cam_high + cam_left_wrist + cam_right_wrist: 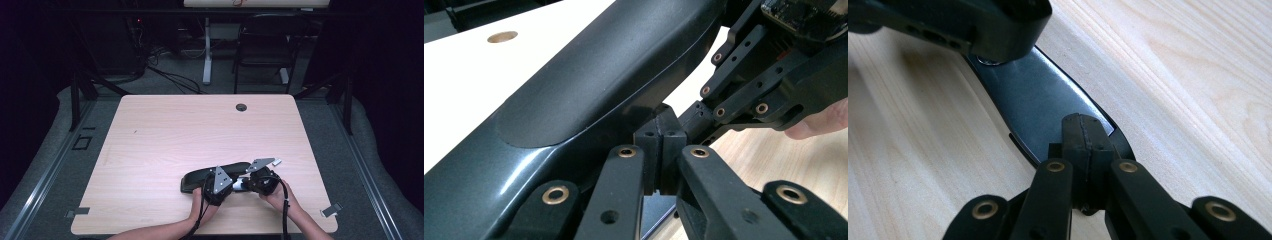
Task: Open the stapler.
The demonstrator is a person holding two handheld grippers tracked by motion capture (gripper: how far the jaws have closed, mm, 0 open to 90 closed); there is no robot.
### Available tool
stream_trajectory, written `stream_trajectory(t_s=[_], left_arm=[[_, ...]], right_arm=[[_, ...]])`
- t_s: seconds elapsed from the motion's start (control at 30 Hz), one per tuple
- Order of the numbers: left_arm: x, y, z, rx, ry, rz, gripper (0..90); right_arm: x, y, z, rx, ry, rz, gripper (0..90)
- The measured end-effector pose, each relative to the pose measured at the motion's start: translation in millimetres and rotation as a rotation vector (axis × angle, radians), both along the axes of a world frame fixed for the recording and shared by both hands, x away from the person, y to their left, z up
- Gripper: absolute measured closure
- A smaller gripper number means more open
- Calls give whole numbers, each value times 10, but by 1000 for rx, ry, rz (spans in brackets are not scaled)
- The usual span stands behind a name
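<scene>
A long, dark grey, glossy plastic case (220, 174) lies on the pale wooden table (165, 135), near its front edge. The left gripper (218, 181) rests against its side, jaws pressed together on nothing. The right gripper (260, 181), jaws together too, seems to pinch a thin dark flap (1048, 100) at the case's end. That slick flap could slip free if pulled sideways.

In the high view the tabletop (165, 135) is evenly lit from above while the frame's edges and corners sink into near-black. Both gripper views are bright; the nearest jaws at the bottom are soft, and the tabletop at upper left washes out.
</scene>
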State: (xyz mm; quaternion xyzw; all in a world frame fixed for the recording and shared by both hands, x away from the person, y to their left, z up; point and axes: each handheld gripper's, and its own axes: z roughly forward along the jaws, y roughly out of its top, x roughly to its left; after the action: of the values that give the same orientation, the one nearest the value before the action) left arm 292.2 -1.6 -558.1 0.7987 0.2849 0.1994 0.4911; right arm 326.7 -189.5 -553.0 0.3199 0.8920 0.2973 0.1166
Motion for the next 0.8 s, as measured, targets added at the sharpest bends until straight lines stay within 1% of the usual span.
stream_trajectory(t_s=[0.03,0.1,0.13,0.17,0.23,0.27,0.3,0.33,0.37,0.43,0.47,0.57,0.6,0.7,0.73,0.8], left_arm=[[1,0,1,-3,-7,2,900],[0,0,7,-6,-8,1,900],[1,3,18,-3,-14,-3,900],[1,3,24,-10,-18,-4,900],[0,5,38,-16,-20,-6,900],[1,9,45,-16,-25,-6,900],[-1,9,49,-17,-26,-5,900],[1,10,57,-14,-26,-9,900],[1,9,58,-16,-25,-8,900],[-1,9,58,-15,-26,-6,900],[-6,4,59,-9,-30,5,900],[-5,5,61,-6,-30,2,900],[1,7,59,-10,-27,-9,900],[0,6,59,-11,-27,-8,900],[1,6,60,-10,-27,-8,900],[2,8,63,-7,-28,-8,900]], right_arm=[[-1,1,0,-2,0,0,900],[-3,8,-3,1,-6,7,900],[-1,6,1,-8,-7,11,900],[-4,7,-2,-2,-5,7,900],[-4,4,0,-6,-5,6,900],[-3,6,-8,2,-11,9,900],[-5,9,-3,-7,-11,8,900],[-9,12,5,-12,-2,4,900],[-7,11,0,-8,-9,6,900],[-10,10,5,-12,-3,5,900],[-8,9,3,-10,-5,6,900],[-9,7,7,-16,-2,8,900],[-10,9,6,-13,-3,7,900],[-13,8,7,-20,-6,9,900],[-17,-6,-10,-2,-20,20,900],[-22,-27,-21,11,-24,27,900]])
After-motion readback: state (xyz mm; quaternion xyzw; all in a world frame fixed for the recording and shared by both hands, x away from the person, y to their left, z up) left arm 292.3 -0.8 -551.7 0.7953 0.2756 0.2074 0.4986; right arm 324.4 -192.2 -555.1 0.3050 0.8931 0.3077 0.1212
